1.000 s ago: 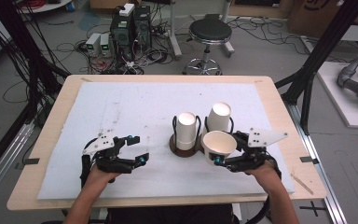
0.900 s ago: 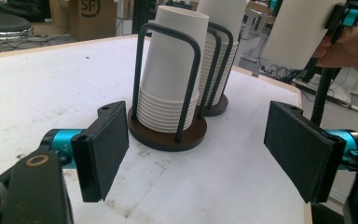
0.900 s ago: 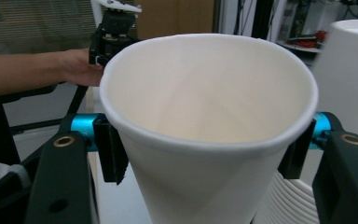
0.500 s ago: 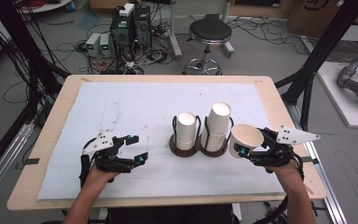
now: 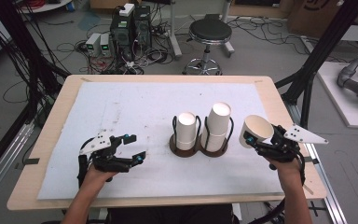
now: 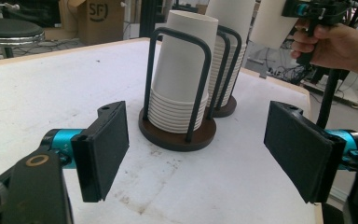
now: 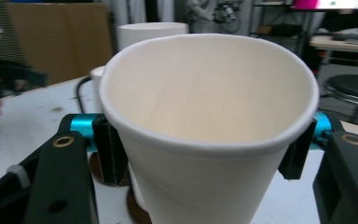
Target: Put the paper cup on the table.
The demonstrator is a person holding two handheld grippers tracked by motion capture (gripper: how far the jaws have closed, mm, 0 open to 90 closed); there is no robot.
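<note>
Two stacks of upside-down white paper cups stand in dark wire holders mid-table: the left stack (image 5: 186,131) and the taller right stack (image 5: 217,121). My right gripper (image 5: 257,138) is shut on a single white paper cup (image 5: 255,130), held to the right of the holders with its mouth tilted up. In the right gripper view that cup (image 7: 205,121) sits squeezed between the jaws. My left gripper (image 5: 130,150) rests open near the table's front left, nothing between its pads (image 6: 105,147). In the left gripper view the nearer cup stack (image 6: 182,77) stands ahead.
A white sheet (image 5: 121,107) covers the wooden table (image 5: 51,116). Behind the far edge stand a black stool (image 5: 209,32) and computer cases with cables (image 5: 130,28). A black frame leg (image 5: 314,70) rises at the right.
My right gripper has carried the single cup from in front of the right holder out to the right and slightly away. The left gripper has stayed put.
</note>
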